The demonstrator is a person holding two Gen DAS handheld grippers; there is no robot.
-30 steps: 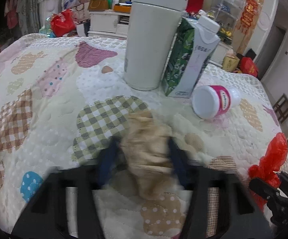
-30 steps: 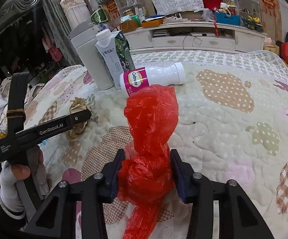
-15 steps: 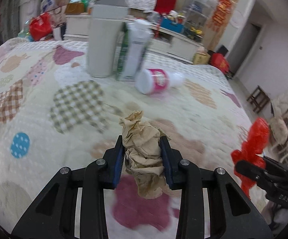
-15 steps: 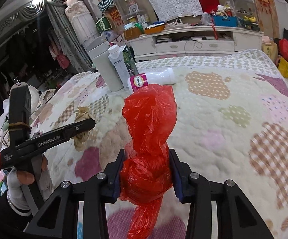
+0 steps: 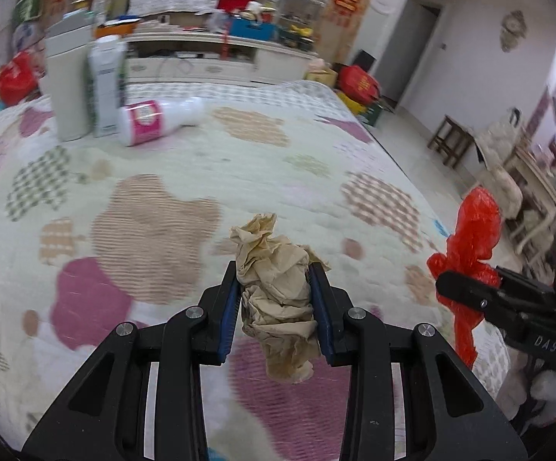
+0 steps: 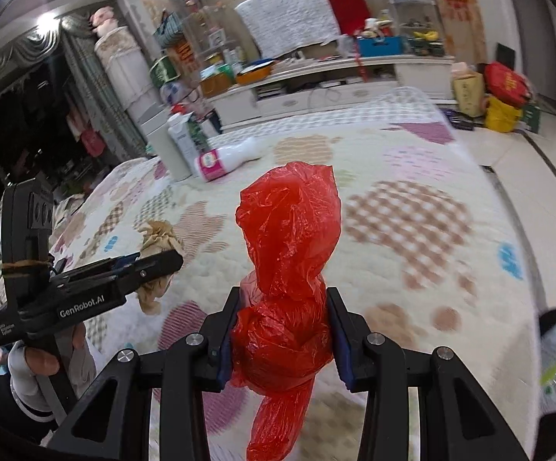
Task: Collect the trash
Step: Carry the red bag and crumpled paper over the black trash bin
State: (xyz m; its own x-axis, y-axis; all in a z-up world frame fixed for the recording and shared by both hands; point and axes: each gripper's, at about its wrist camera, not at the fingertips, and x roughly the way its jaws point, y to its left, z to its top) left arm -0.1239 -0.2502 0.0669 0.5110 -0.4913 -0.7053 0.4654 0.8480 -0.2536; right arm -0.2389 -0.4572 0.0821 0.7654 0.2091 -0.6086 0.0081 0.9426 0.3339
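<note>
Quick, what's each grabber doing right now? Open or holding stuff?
Left gripper: closed, holding the crumpled brown paper.
Right gripper: closed, holding the red plastic bag.

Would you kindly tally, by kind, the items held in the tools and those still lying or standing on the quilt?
Crumpled paper wads: 1, the paper wad in the left tool
Plastic bags: 1, the red bag in the right tool
Bottles: 1
Cartons: 1
Tall white containers: 1
Total: 5
</note>
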